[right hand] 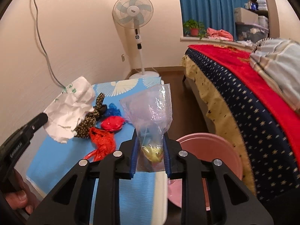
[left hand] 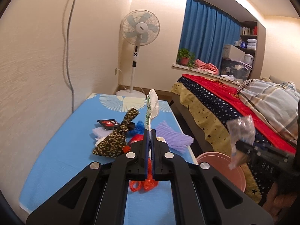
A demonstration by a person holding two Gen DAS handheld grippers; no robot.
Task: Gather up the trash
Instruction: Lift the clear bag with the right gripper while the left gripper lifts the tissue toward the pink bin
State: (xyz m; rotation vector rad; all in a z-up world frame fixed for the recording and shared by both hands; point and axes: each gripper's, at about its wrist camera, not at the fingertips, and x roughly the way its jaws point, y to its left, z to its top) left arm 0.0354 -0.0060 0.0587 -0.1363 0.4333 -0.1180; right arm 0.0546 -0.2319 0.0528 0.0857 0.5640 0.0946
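Left claw (left hand: 149, 131) pinches white paper (left hand: 152, 105); right claw (right hand: 151, 138) clamps clear bag (right hand: 150, 112) at desk (right hand: 56, 159) edge, above pink bin (right hand: 215, 150). Claw body lettering unreadable.

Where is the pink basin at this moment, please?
The pink basin stands on the floor, in the gap between the blue table and the bed. In the right wrist view it lies lower right, just beyond the right tool.
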